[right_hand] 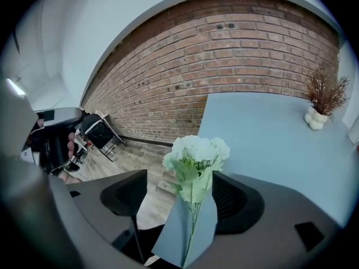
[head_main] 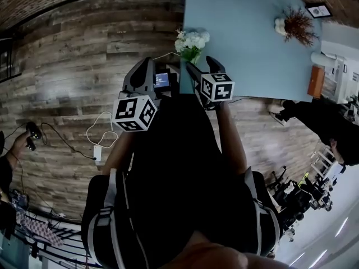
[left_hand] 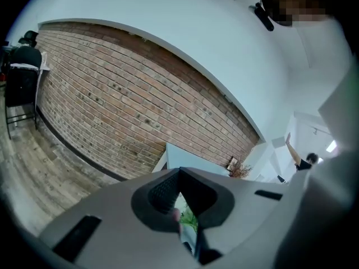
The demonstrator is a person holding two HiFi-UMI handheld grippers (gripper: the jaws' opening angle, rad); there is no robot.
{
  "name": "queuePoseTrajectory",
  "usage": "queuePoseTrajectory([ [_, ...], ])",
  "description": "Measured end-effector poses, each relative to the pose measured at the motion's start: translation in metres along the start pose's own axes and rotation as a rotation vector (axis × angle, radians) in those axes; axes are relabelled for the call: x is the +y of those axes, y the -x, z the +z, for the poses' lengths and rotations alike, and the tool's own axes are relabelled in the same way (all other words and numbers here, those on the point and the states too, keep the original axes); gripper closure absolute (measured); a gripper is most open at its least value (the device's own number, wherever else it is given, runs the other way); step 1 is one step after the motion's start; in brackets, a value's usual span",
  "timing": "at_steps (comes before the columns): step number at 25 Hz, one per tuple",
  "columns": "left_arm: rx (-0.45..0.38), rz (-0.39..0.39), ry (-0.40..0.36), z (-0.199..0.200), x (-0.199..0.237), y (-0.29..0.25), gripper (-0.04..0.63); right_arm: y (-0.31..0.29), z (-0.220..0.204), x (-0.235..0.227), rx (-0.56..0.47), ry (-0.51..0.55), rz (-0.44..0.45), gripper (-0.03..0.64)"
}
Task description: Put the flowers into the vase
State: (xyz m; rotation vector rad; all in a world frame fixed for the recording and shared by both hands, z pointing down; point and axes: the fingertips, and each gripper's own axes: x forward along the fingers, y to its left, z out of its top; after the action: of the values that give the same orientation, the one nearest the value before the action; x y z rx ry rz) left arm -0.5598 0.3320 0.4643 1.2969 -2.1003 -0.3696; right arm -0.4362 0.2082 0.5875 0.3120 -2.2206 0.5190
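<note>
A bunch of white flowers (head_main: 191, 40) (right_hand: 196, 150) on green stems stands upright in a pale blue angular vase (head_main: 185, 78) (right_hand: 188, 231) by the near left corner of the blue table (head_main: 247, 43). The vase's base is hidden. My right gripper (head_main: 203, 69) (right_hand: 182, 184) is open, one jaw on each side of the flowers and the vase top, and the stems hang free of both pads. My left gripper (head_main: 145, 72) (left_hand: 179, 172) is to the left of the vase with its tips together. Through the gap below the tips, green leaves and pale blue show.
A white vase of dried brown sprigs (head_main: 294, 24) (right_hand: 320, 102) and a small picture frame (head_main: 318, 9) stand at the table's far end. A white cable and adapter (head_main: 98, 150) lie on the wooden floor. A person's hand (head_main: 25, 139) is at far left. Chairs (right_hand: 98, 133) stand by the brick wall.
</note>
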Motion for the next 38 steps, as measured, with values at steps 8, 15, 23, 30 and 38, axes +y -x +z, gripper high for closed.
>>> queuePoseTrajectory([
  [8, -0.011, 0.047, 0.006, -0.001, 0.01, -0.003, 0.558, -0.043, -0.014, -0.024, 0.134, -0.037, -0.023, 0.261],
  [15, -0.026, 0.08, 0.013, 0.002, 0.019, 0.0, 0.558, -0.07, -0.019, -0.032, 0.218, -0.029, -0.026, 0.259],
  [23, -0.017, 0.1, 0.027, 0.001, 0.031, 0.006, 0.558, -0.097, -0.034, -0.032, 0.323, 0.003, -0.075, 0.261],
  [30, 0.005, 0.125, 0.019, 0.003, 0.042, 0.008, 0.558, -0.107, -0.048, -0.041, 0.364, 0.035, -0.144, 0.262],
  [38, -0.009, 0.122, 0.032, 0.011, 0.053, 0.019, 0.558, -0.095, -0.044, -0.037, 0.302, -0.03, -0.121, 0.455],
])
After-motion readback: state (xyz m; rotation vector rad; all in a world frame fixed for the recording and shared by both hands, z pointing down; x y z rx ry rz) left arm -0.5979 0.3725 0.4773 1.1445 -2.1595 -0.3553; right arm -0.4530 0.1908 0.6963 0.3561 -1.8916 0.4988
